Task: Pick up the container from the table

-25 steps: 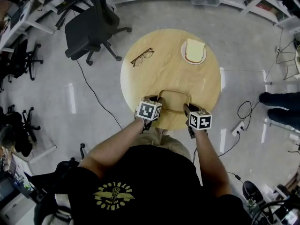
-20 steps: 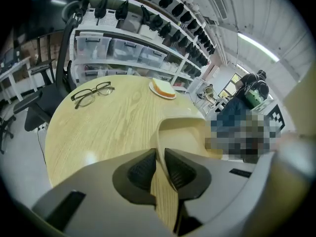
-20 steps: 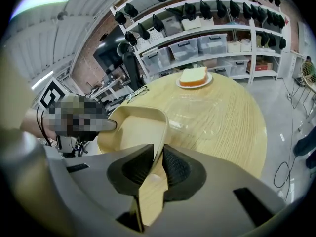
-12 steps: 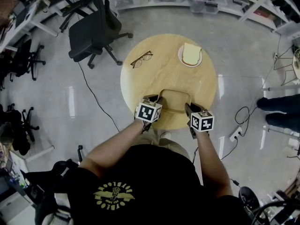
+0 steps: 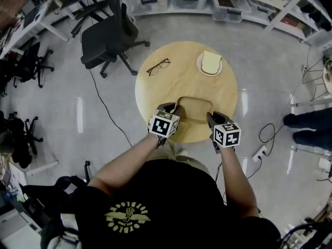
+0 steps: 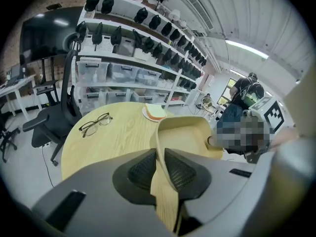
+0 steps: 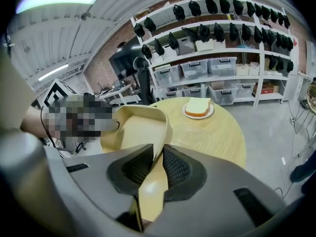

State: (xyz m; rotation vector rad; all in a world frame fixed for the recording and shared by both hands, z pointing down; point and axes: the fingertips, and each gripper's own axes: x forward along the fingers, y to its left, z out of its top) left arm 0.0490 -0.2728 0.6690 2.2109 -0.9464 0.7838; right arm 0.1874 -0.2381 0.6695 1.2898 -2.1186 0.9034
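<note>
A tan, shallow rectangular container point(image 5: 194, 109) hangs just above the near edge of the round wooden table point(image 5: 171, 90), held from both sides. My left gripper point(image 5: 174, 110) is shut on its left wall, and in the left gripper view the pads pinch that thin wall point(image 6: 159, 169) with the container's bowl point(image 6: 190, 132) beyond. My right gripper point(image 5: 209, 117) grips the right wall; in the right gripper view the wall point(image 7: 157, 164) sits pressed between the pads while the jaws are opening slightly, and the container point(image 7: 140, 125) stretches left.
Eyeglasses point(image 5: 158, 66) lie on the table's far left, and a plate with a slice of bread point(image 5: 210, 64) sits at its far right. A black office chair point(image 5: 106, 35) stands beyond the table. A cable and power strip point(image 5: 258, 152) lie on the floor at right, near another person's shoes point(image 5: 306, 123).
Both grippers have risen together with the container between them, and it has come up off the tabletop. The glasses and the plate have stayed put.
</note>
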